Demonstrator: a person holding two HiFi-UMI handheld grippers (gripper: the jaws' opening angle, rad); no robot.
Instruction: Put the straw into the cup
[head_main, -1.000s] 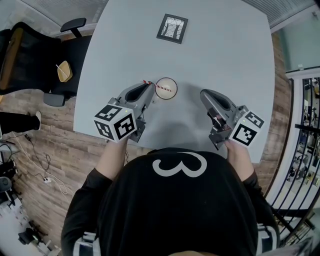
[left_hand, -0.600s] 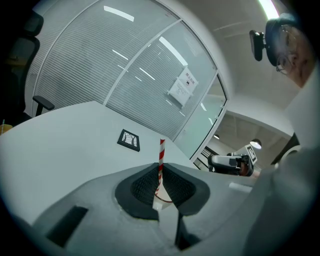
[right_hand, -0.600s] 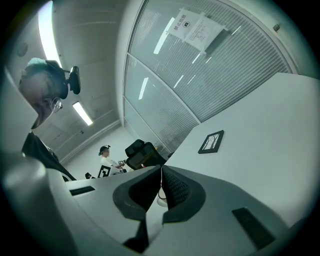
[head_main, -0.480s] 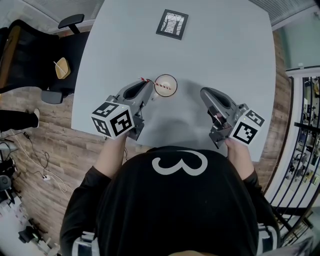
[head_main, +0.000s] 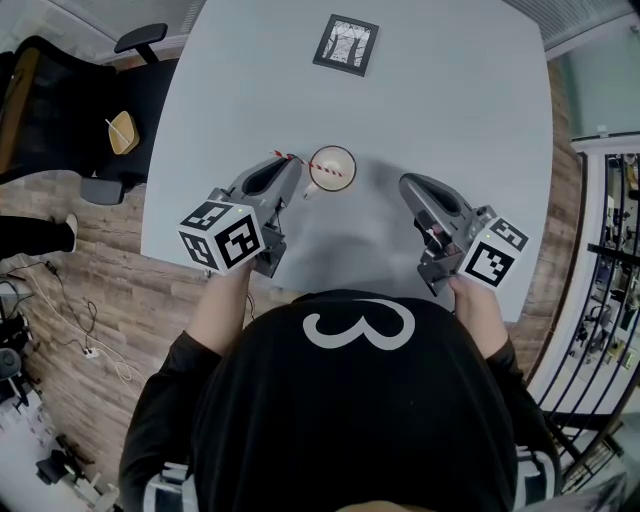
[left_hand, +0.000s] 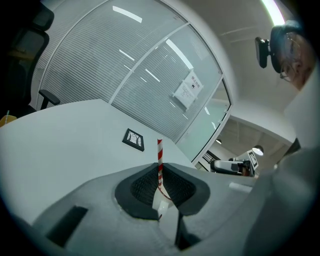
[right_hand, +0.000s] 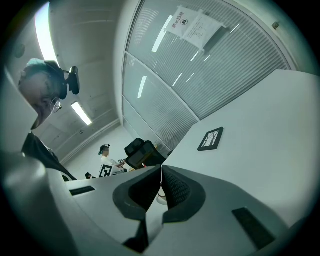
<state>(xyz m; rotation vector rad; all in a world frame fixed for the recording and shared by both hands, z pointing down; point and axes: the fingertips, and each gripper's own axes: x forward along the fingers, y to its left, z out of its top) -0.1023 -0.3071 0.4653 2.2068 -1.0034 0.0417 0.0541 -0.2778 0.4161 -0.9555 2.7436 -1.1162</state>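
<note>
A white cup (head_main: 331, 168) with a reddish rim stands on the grey table (head_main: 450, 110), in front of me. My left gripper (head_main: 291, 172) is just left of the cup and shut on the red-and-white striped straw (head_main: 284, 157). The straw's free end sticks out up and left of the jaws, and a striped length shows across the cup's mouth. In the left gripper view the straw (left_hand: 160, 156) rises upright from between the dark pads of my left gripper (left_hand: 160, 184). My right gripper (head_main: 406, 186) hangs to the right of the cup, apart from it. In the right gripper view my right gripper (right_hand: 161, 172) is shut on nothing.
A black-framed picture (head_main: 345, 45) lies flat on the far part of the table. A black office chair (head_main: 60, 100) stands off the table's left edge. In the right gripper view a person (right_hand: 106, 156) sits far off beside that chair (right_hand: 142, 150).
My left gripper has slid a little to the left and rolled slightly, so the straw's free end has swung further left of the cup. The right gripper has stayed still.
</note>
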